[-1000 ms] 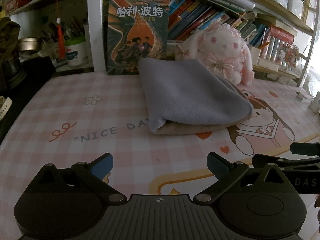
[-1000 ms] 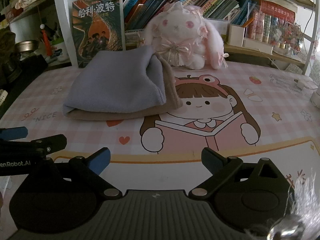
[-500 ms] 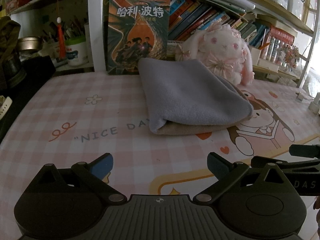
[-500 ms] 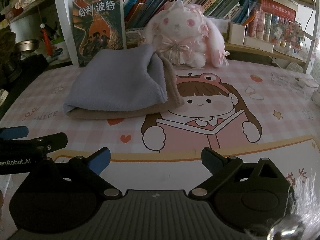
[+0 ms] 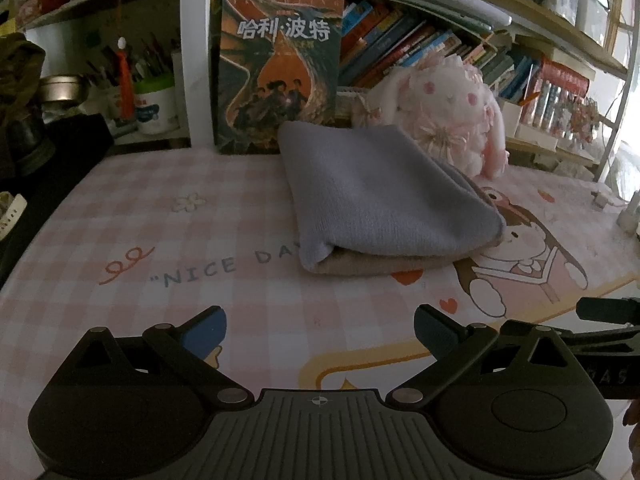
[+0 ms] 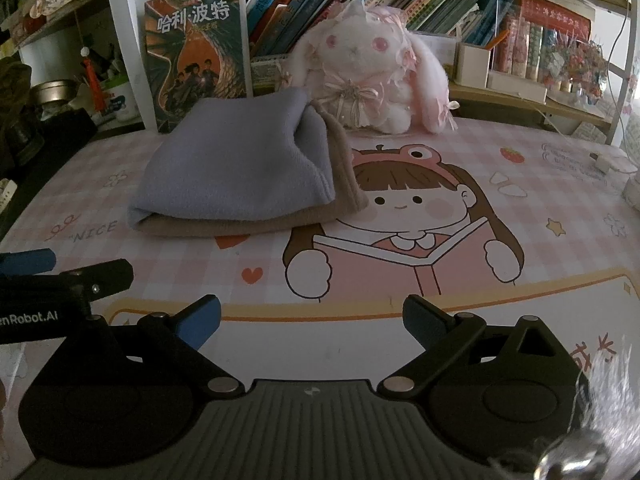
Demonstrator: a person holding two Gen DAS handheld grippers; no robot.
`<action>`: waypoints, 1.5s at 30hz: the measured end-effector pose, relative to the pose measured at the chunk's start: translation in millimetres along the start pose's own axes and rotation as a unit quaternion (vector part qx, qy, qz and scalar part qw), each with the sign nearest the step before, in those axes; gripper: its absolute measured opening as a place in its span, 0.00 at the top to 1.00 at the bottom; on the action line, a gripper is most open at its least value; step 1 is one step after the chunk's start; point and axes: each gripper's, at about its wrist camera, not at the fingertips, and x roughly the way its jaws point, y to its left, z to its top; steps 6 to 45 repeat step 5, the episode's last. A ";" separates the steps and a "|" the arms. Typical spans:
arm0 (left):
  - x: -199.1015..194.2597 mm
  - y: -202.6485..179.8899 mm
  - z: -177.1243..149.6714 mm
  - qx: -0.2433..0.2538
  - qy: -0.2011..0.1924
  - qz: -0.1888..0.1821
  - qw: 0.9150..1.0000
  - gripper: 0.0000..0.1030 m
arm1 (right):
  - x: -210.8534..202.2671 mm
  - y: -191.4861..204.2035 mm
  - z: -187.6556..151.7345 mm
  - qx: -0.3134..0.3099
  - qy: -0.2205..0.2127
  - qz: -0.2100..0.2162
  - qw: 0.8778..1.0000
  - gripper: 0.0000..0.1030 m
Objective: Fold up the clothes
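A folded lavender-grey garment lies on top of a folded tan one on the pink checked desk mat; the pile also shows in the right wrist view, with the tan layer sticking out at its right. My left gripper is open and empty, held back near the front of the desk, well short of the pile. My right gripper is open and empty, also held back, to the right of the left one. Each gripper shows at the edge of the other's view.
A pink and white plush rabbit sits right behind the pile. A large book stands upright behind it, with shelves of books beyond. A white charger and cable lie at the far right. Dark objects crowd the left edge.
Almost nothing has moved. Both grippers stay open and empty; the right view has shifted very slightly.
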 end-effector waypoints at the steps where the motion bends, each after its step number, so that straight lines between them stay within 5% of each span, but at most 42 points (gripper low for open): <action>1: -0.5 0.1 0.0 0.000 -0.002 0.000 1.000 0.01 | 0.0 0.1 -0.1 0.000 0.000 0.000 1.000 0.05; 45: -0.4 0.0 -0.2 -0.001 0.000 -0.002 1.000 0.01 | 0.3 0.6 -0.6 -0.001 0.001 -0.001 1.000 0.05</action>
